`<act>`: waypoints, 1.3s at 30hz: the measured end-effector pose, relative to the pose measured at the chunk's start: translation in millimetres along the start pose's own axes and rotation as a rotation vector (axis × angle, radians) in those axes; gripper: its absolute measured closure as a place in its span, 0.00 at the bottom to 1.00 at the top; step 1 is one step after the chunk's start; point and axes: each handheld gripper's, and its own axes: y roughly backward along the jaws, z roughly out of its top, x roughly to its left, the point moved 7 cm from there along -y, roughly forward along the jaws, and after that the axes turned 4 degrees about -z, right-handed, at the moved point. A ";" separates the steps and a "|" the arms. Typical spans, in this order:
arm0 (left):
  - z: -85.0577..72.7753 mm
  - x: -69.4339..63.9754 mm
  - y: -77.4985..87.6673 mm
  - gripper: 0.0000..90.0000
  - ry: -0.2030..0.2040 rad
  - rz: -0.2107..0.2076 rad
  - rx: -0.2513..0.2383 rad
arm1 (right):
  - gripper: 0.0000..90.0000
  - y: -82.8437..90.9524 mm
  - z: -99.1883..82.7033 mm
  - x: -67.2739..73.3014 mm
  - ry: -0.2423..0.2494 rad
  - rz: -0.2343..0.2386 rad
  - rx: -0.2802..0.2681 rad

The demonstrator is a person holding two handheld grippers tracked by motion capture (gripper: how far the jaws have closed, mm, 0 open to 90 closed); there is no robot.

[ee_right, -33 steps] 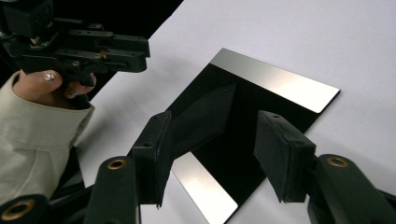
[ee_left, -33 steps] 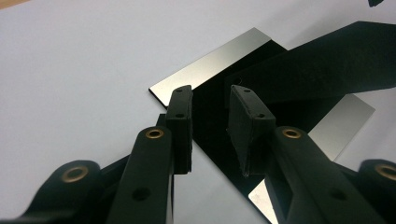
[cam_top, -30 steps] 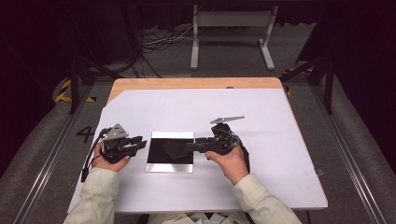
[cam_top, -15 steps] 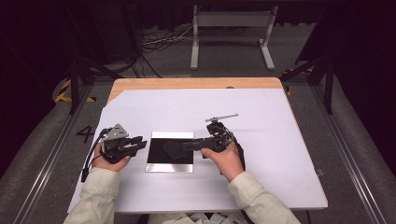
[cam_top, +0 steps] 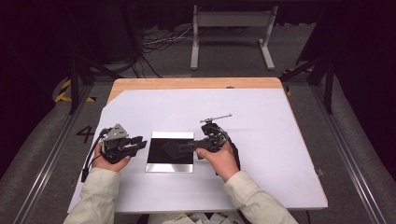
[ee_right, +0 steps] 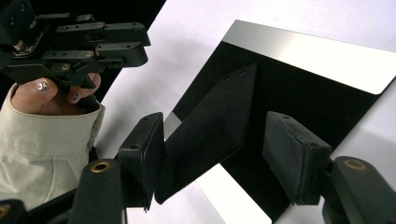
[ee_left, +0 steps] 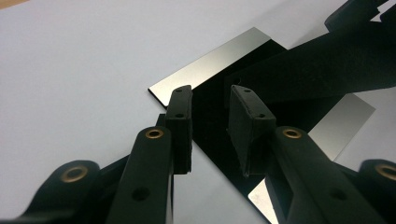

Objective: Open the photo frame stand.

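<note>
With its jaws just having spread wider, nothing pinched, the right gripper (cam_top: 180, 147) reaches over the mirror plate (cam_top: 170, 160) at the table's (cam_top: 261, 121) seven o'clock, suggesting release, while the left gripper (cam_top: 138, 142) waits half-spread at the plate's nine o'clock.

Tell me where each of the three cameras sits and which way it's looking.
High view: above the person's side, looking forward and down at the table; both forearms and tongs show.
Left gripper view: rides the left tongs, looking along their jaws at the mirror plate.
Right gripper view: rides the right tongs, facing the plate and the left hand.
All share the plate.
</note>
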 end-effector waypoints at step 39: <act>-0.2 -0.4 -0.4 0.78 0.004 -0.005 0.000 | 0.56 -21.6 -1.4 4.3 -0.034 0.029 0.099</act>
